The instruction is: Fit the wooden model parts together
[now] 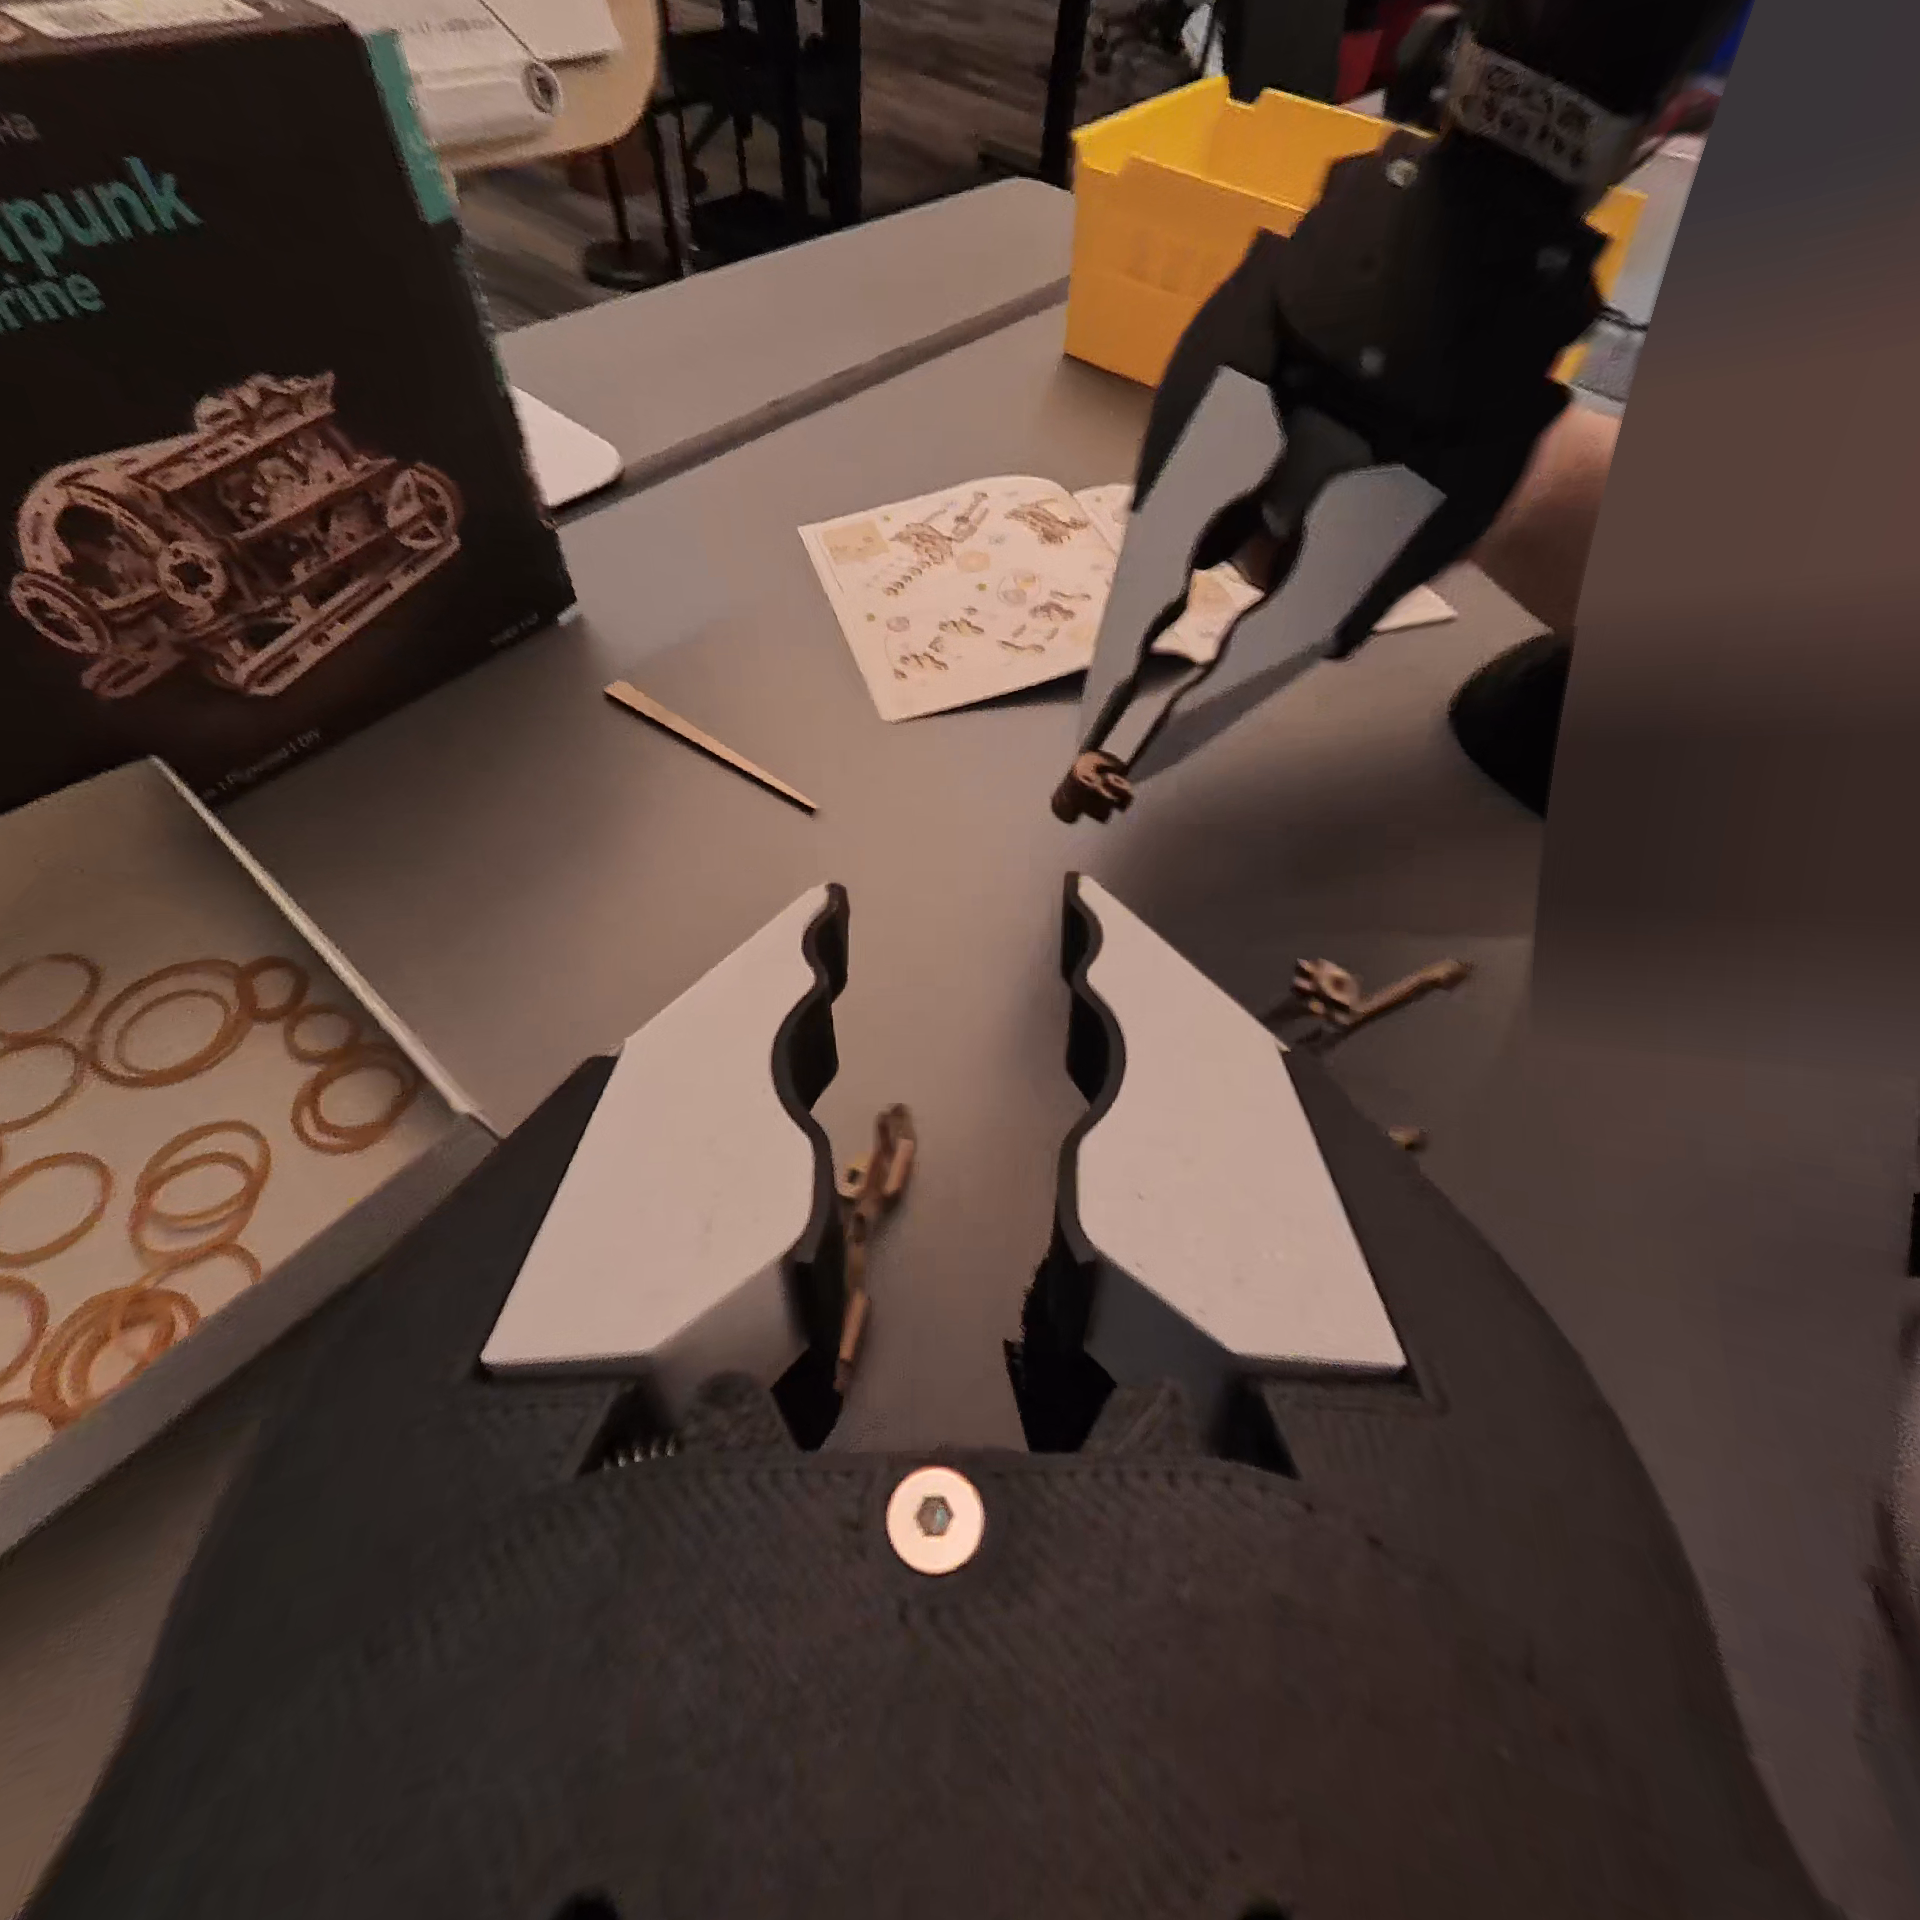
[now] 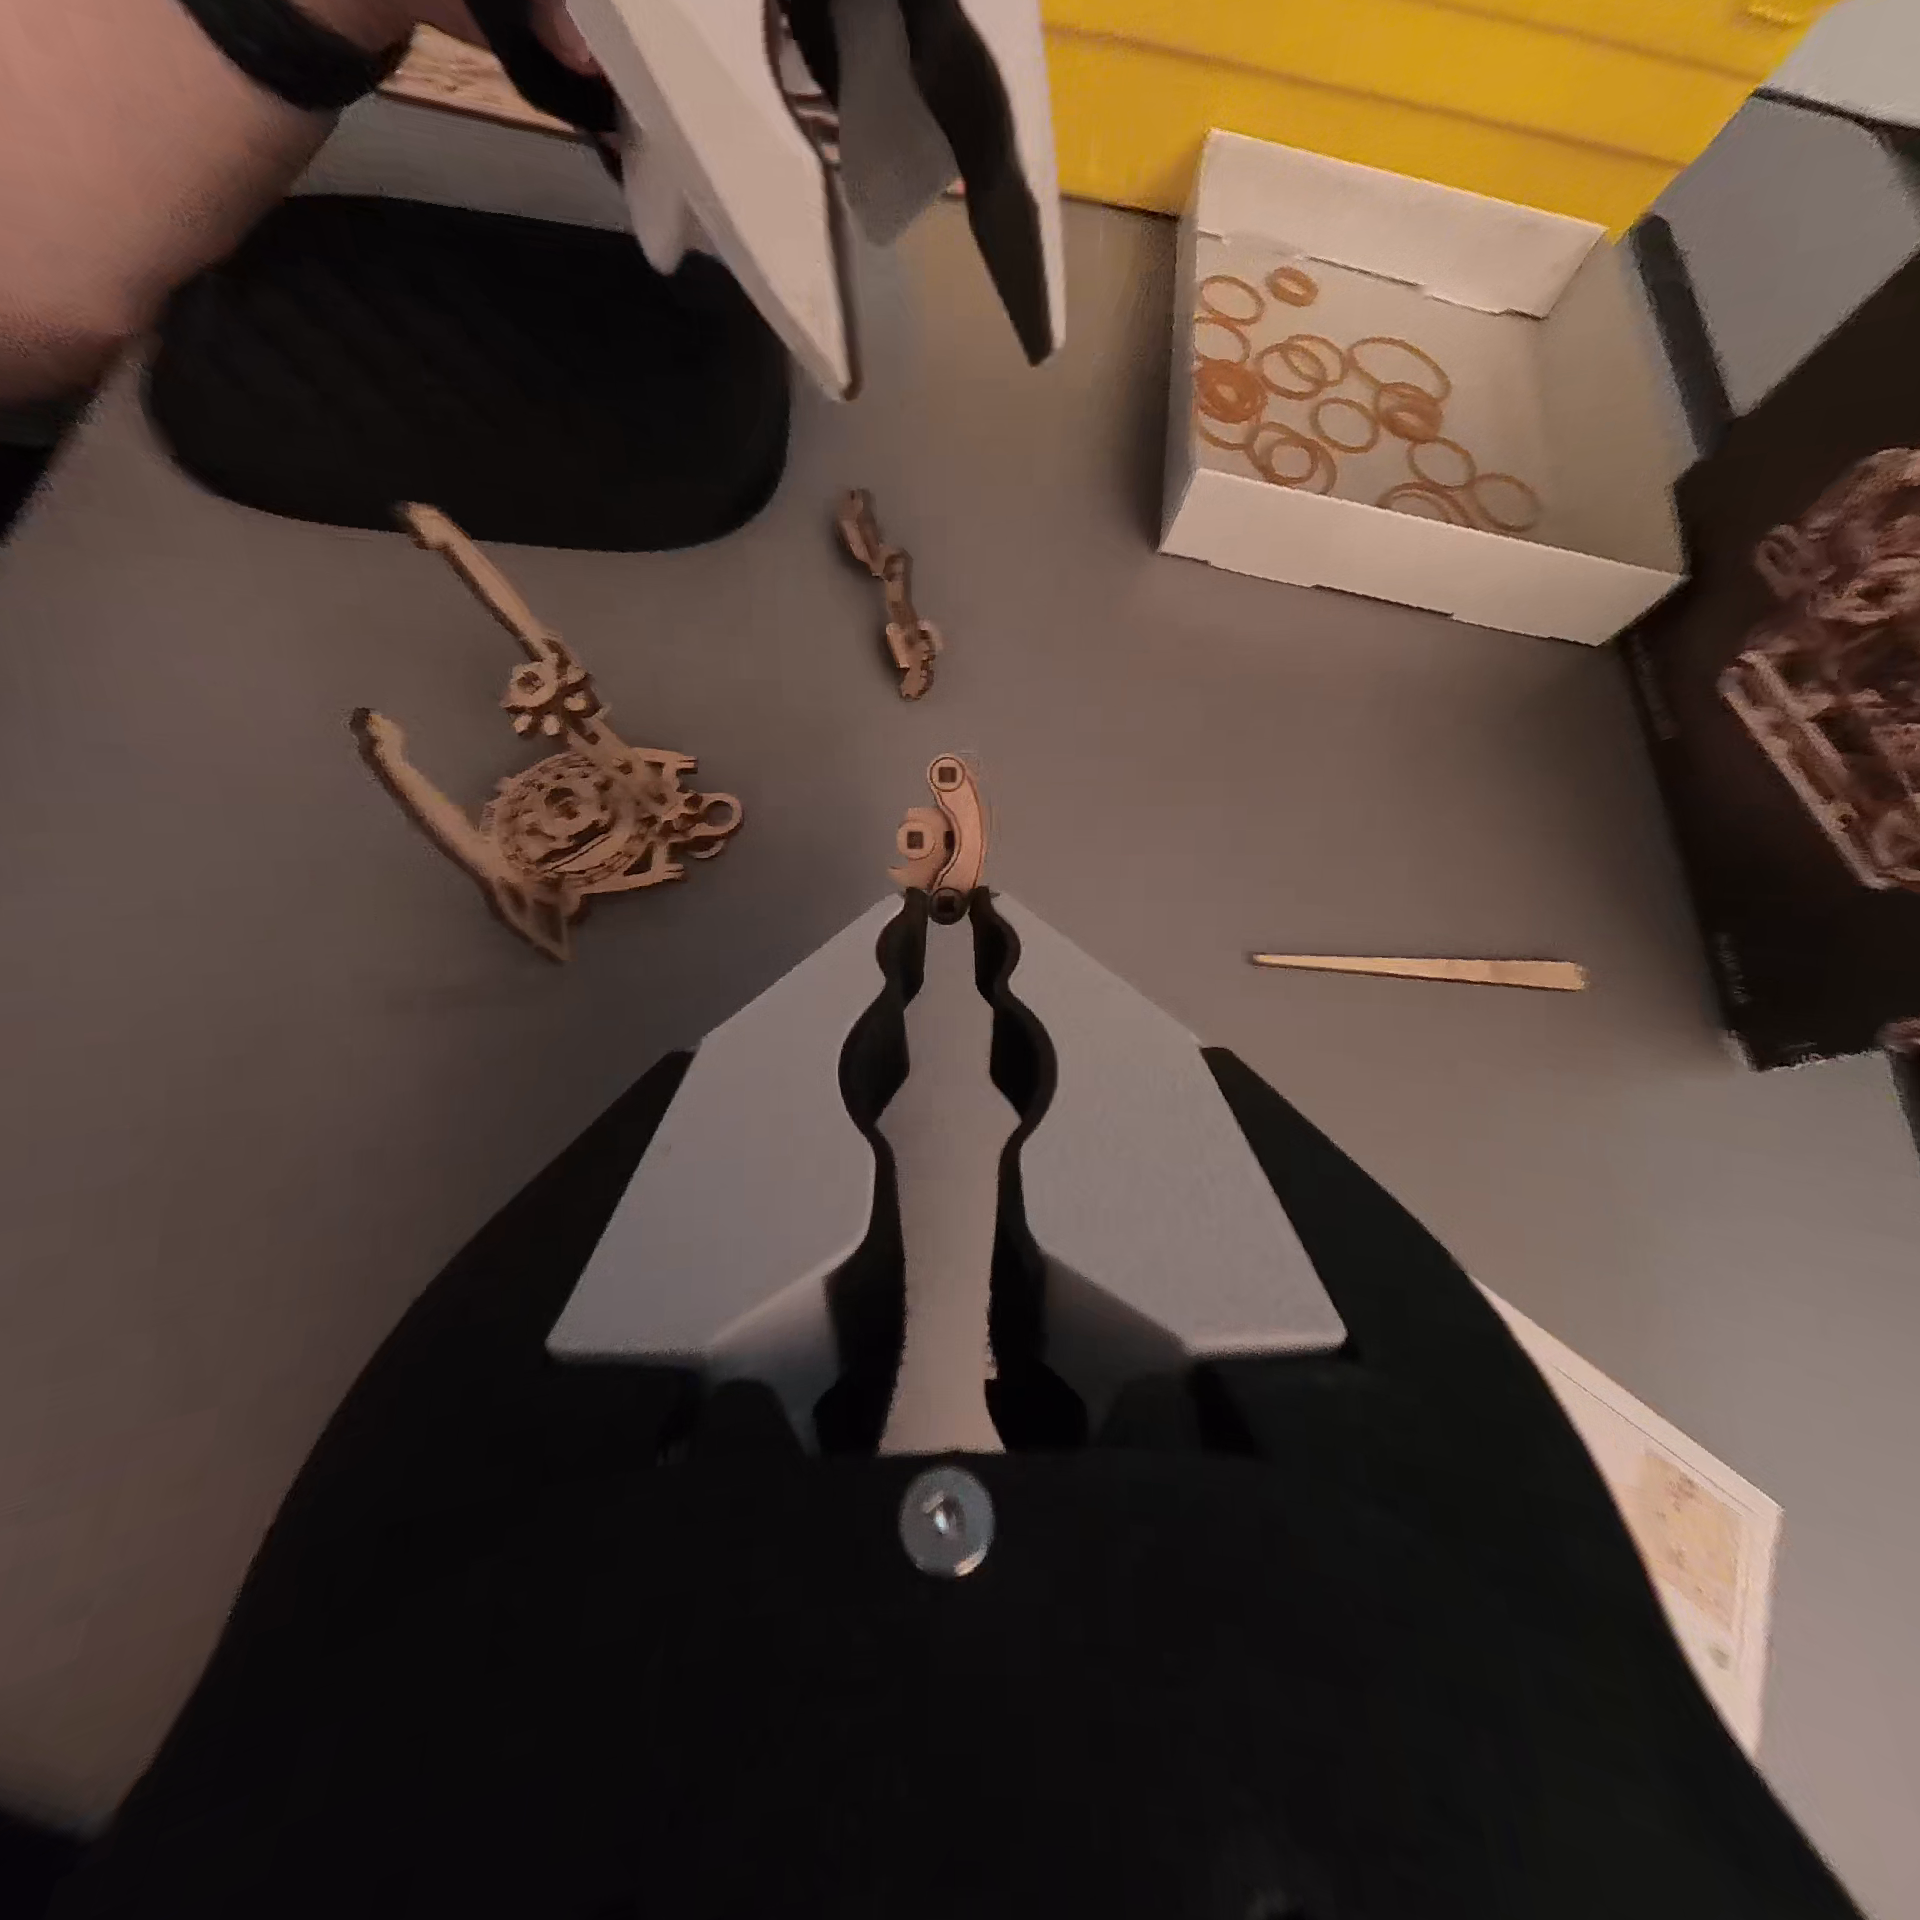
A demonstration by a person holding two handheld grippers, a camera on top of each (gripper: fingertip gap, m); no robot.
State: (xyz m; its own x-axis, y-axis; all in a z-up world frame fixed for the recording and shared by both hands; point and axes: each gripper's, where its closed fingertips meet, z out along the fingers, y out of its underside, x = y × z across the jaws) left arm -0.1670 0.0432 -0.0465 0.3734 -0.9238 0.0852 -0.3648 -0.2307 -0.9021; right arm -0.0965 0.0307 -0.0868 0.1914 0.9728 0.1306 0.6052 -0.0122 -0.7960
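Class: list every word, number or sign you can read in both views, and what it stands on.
Dark model-kit box: large teal lettering, partly cut off; I do not quote writing.
Same box, lower edge: small print, too blurred.
Instruction sheet: tiny marks, unreadable.
Nothing else bears legible text.

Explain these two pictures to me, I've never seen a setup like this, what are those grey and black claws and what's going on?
The claws are hand-held grippers, one in each of a person's hands, each with a camera looking along its two fingers. So each picture is one gripper's own view, with the other gripper farther off.

In the left view, the left gripper is open and empty over the table. In the right view, the right gripper is shut on a small curved wooden part.

On the table lie a part-built wooden model, a long wooden piece, a thin stick, a tray of rubber bands, the kit box, an instruction sheet and a yellow bin.
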